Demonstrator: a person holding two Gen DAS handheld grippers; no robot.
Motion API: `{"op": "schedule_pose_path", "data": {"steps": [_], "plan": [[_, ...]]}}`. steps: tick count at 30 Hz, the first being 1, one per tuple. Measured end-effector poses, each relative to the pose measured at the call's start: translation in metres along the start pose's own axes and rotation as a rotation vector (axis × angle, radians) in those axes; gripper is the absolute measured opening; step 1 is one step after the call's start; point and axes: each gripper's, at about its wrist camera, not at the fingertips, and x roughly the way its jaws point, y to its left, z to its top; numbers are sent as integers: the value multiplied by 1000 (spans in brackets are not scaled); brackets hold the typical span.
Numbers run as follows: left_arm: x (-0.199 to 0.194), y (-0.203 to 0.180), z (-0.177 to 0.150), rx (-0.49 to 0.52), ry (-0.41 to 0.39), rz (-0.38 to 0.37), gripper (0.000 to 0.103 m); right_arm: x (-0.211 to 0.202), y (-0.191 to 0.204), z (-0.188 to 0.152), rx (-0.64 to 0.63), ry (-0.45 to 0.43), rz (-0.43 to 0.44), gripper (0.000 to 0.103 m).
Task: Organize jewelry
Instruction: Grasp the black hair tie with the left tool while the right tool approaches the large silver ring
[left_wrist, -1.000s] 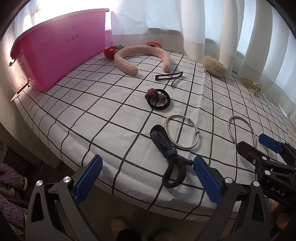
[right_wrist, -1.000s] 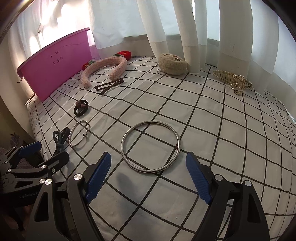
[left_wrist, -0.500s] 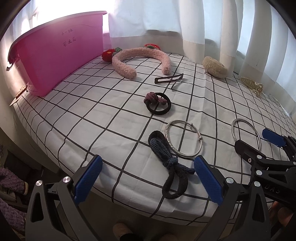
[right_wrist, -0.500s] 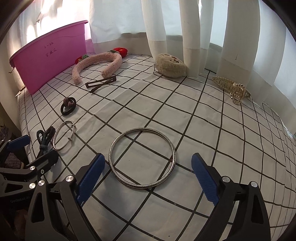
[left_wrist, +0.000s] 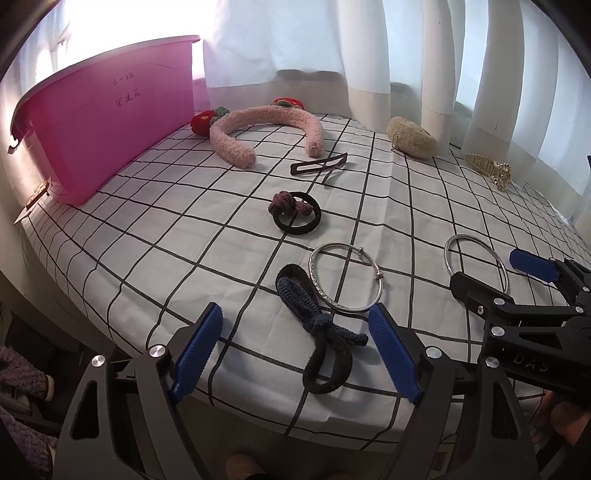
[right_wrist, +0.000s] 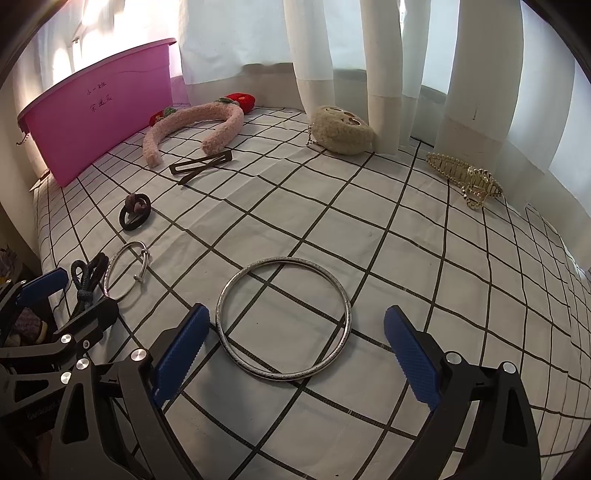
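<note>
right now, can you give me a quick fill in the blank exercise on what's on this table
1. The right gripper hangs open over the large silver ____.
2. The bin at the far left is ____ in colour.
3. The clasped bangle overlaps the dark ____ tie.
4. The left gripper holds ____.

Missing words: bangle; pink; hair; nothing

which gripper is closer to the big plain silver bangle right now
Right. The right gripper hangs over the plain silver bangle, jaws open to either side of it. The left gripper is off to the left, over the dark blue hair tie.
</note>
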Motion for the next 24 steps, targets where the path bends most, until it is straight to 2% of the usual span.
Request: {"op": "schedule_pose_path", "data": {"steps": [4, 7, 8, 9, 12, 24], "plan": [[-2, 0, 1, 12, -3, -12, 60, 0, 1, 0, -1, 2, 2, 90], [-2, -2, 3, 18, -6, -26, 41, -2, 3, 0, -11, 1, 11, 85], [-2, -2, 4, 20, -6, -30, 32, -3, 4, 0, -15, -1, 15, 81], [-2, -1, 5, 20, -6, -37, 24, -4, 5, 1, -20, -6, 18, 72], [-1, -2, 6, 31, -6, -35, 14, -4, 5, 3, -18, -3, 23, 71], [-2, 8, 10, -18, 7, -60, 13, -13, -4, 1, 28, -42, 25, 71]]}}
